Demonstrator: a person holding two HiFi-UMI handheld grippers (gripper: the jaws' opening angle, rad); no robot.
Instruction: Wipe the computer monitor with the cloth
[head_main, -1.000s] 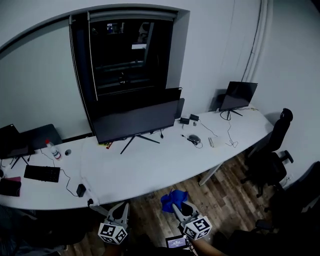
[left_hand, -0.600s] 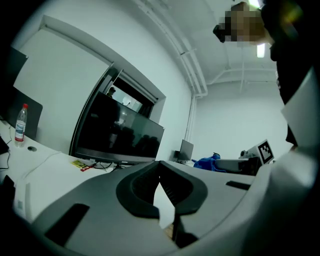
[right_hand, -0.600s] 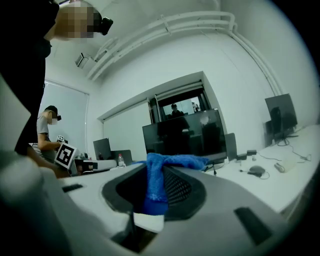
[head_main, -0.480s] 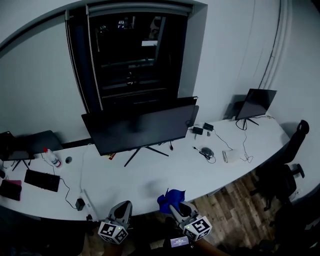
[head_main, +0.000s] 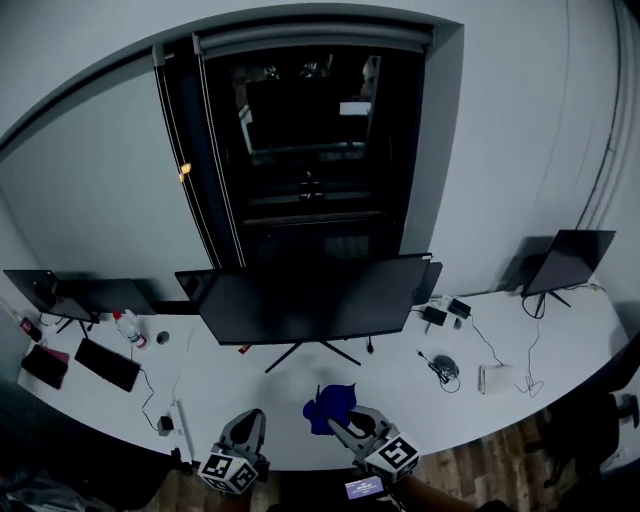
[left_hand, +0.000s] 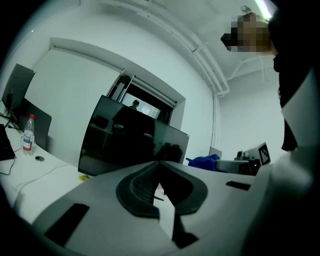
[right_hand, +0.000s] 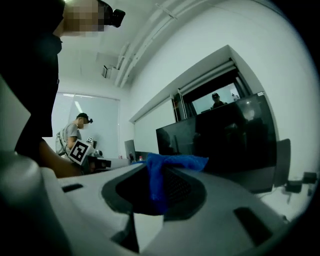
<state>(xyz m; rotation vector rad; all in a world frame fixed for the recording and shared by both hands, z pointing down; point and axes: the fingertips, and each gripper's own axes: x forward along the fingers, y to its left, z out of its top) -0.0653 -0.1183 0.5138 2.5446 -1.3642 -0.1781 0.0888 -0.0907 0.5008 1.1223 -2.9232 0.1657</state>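
A wide black computer monitor (head_main: 315, 298) stands on a V-shaped foot in the middle of the long white desk (head_main: 400, 400); it also fills the background of the left gripper view, monitor (left_hand: 130, 142), and the right gripper view, monitor (right_hand: 225, 135). My right gripper (head_main: 345, 425) is shut on a blue cloth (head_main: 328, 405), which bunches out of the jaws, cloth (right_hand: 162, 172), below and in front of the screen. My left gripper (head_main: 245, 432) is beside it, shut with nothing in it, jaws meeting at the tips (left_hand: 159, 165).
A plastic bottle (head_main: 128, 328) and a black keyboard (head_main: 105, 364) lie at the desk's left. A mouse (head_main: 445, 366) with cables, a white box (head_main: 494, 379) and a second small monitor (head_main: 568, 262) are at the right. A dark window (head_main: 310, 150) rises behind.
The view has moved closer to the desk and tilted up: the monitor now sits lower and nearer centre. Both grippers have come over the desk's front edge, cloth still held.
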